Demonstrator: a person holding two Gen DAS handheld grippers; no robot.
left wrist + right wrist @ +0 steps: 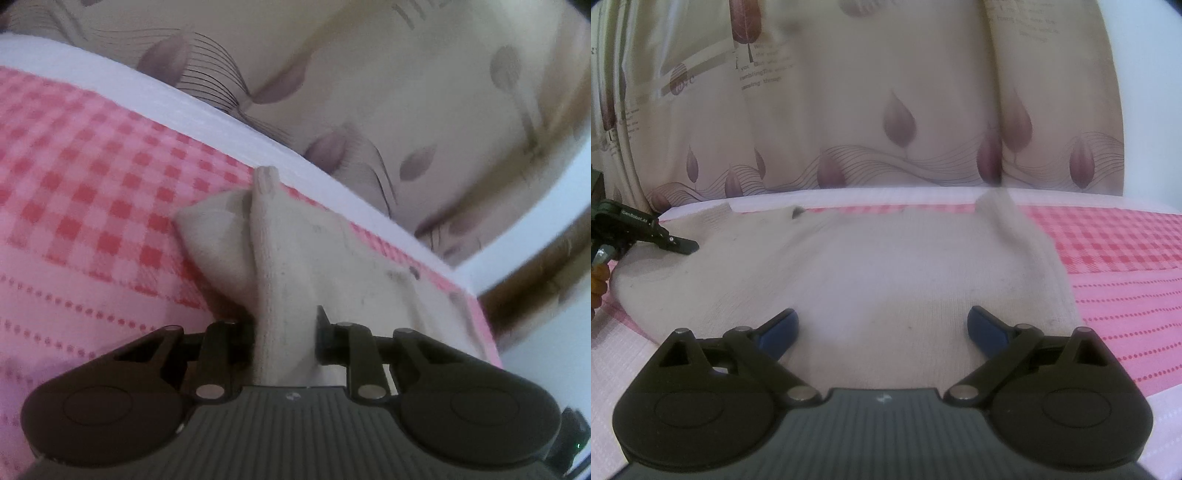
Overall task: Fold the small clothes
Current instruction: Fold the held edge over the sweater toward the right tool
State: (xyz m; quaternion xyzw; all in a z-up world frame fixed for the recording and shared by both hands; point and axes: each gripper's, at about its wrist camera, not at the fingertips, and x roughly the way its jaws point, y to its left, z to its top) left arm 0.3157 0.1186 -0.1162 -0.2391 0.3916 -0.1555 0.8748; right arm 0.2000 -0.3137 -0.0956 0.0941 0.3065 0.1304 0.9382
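Left wrist view: my left gripper has its 2 jaws drawn in on a bunched ridge of the cream garment, which rises between them and runs forward from the fingertips; I read this as a pinch on the cloth. Beyond the jaws the ridge ends in a raised tip near the far edge of the pink checked cover, with the leaf-print curtain behind.

Right wrist view: my right gripper stands released, its 2 blue-tipped fingers spread wide above the garment's near hem and not pinching it. The garment lies flat ahead of and between the jaws.

Step in hand, as I judge it: taking hold for the 1st fold. The next move calls for the right jaws to clench on the near hem, then both hands to lift and carry together.
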